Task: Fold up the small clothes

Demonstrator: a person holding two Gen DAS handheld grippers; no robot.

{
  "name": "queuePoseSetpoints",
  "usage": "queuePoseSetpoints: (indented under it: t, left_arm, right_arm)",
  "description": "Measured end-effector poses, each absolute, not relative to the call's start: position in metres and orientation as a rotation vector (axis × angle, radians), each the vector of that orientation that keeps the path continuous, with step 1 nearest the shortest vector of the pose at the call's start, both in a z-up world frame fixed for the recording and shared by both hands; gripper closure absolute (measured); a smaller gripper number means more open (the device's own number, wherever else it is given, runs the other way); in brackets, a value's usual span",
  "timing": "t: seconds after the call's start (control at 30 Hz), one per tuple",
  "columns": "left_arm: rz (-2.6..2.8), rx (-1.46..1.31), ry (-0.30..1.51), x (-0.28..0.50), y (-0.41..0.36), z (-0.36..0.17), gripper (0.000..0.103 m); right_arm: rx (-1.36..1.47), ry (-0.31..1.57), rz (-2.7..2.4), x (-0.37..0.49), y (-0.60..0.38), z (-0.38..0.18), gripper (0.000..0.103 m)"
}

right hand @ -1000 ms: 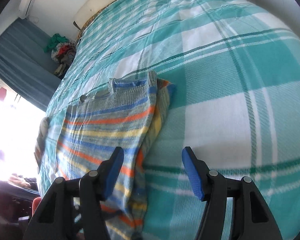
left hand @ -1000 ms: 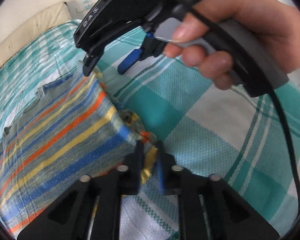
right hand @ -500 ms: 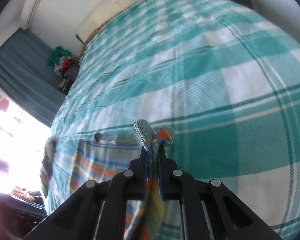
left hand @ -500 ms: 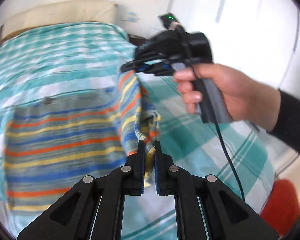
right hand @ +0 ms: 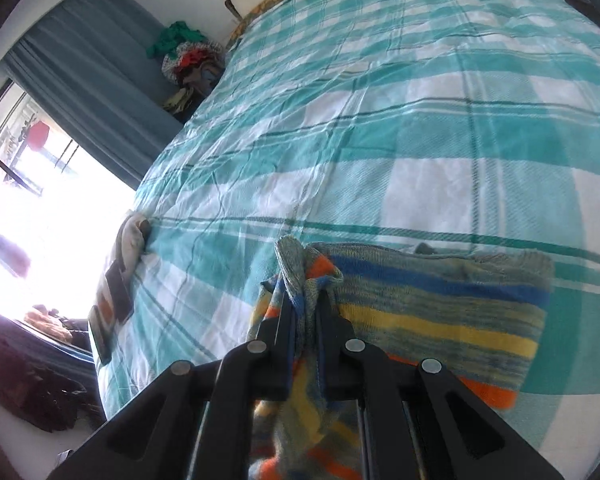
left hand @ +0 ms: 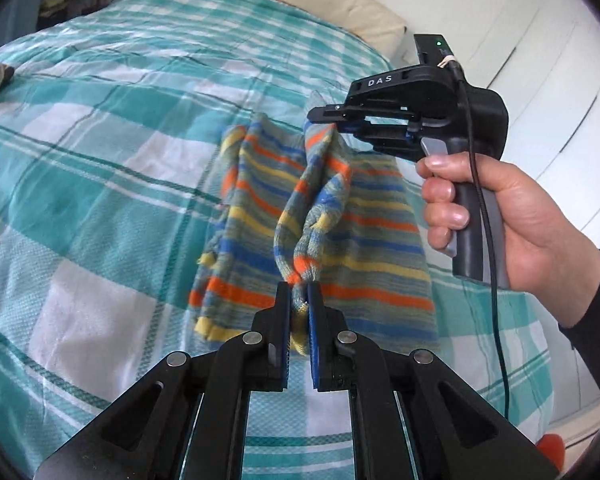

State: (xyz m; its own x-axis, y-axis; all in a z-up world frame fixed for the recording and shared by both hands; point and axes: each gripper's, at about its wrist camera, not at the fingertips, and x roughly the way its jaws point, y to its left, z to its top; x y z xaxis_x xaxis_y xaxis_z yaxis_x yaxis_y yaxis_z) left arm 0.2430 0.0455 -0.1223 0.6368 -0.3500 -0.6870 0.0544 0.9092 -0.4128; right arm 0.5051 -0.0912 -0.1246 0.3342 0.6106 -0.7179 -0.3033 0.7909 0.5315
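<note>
Our left claw [left hand: 299,292] is clamped on a bunched corner of the striped knit [left hand: 364,216], jaws nearly together with the cloth pinched between them. Our right claw [left hand: 332,120], seen across from it in the left view, bites the far corner of the same edge; in its own view that right claw [right hand: 303,312] shows its jaws pressed on a gathered fold of the knit [right hand: 440,304].

A second ago the right jaws stood apart over the knit, which lay flat; now they have shut on it, and both claws have carried their edge up and across. The held edge sags as a twisted rope between the two claws, while the rest of the knit lies on the bed [left hand: 100,184] beneath. We judge this to be the middle of a fold: the lifted edge has yet to be laid on the opposite side and smoothed.

Around us the plaid bed is mostly bare. A small dark object [right hand: 134,236] sits at the bed's far edge, well apart from the knit, and a heap of clothes [right hand: 188,56] lies near the headboard. Nothing blocks the fold; the real hazard is the twist in the hanging edge, which could set down as a wrinkle unless we pull the corners apart.
</note>
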Motion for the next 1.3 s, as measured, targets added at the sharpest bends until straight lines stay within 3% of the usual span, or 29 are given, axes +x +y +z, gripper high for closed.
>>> queuePoseSetpoints:
  t: [0.17, 0.33, 0.4, 0.53, 0.63, 0.7, 0.9, 1.07, 1.3]
  left_arm:
    - [-0.195, -0.371, 0.865, 0.246, 0.057, -0.133, 0.097]
    - [-0.145, -0.385, 0.913, 0.243, 0.07, -0.138, 0.086]
    - [-0.154, -0.386, 0.903, 0.236, 0.075, -0.13, 0.07]
    - [-0.219, -0.339, 0.826, 0.24, 0.074, -0.109, 0.066]
    - [-0.311, -0.264, 0.779, 0.261, 0.057, -0.095, 0.068]
    - [-0.363, -0.19, 0.749, 0.283, 0.044, -0.089, 0.087]
    - [-0.351, -0.121, 0.864, 0.362, 0.028, -0.12, 0.097]
    - [-0.196, -0.189, 0.963, 0.377, 0.068, -0.148, 0.1]
    - [-0.325, -0.262, 0.876, 0.375, 0.073, -0.112, 0.099]
  right_arm:
    - [0.351, 1.092, 0.608, 0.509, -0.066, -0.146, 0.093]
    - [0.519, 1.043, 0.728, 0.501, -0.071, -0.144, 0.059]
    - [0.462, 0.987, 0.722, 0.49, -0.083, -0.124, 0.059]
    - [0.207, 0.886, 0.672, 0.446, -0.121, -0.085, 0.059]
    - [0.072, 0.871, 0.601, 0.407, -0.157, -0.084, 0.059]
    - [0.032, 0.879, 0.567, 0.389, -0.177, -0.09, 0.06]
    - [0.006, 0.896, 0.648, 0.354, -0.171, -0.112, 0.063]
    - [0.019, 1.023, 0.703, 0.353, -0.147, -0.165, 0.063]
    - [0.082, 0.934, 0.683, 0.397, -0.164, -0.115, 0.065]
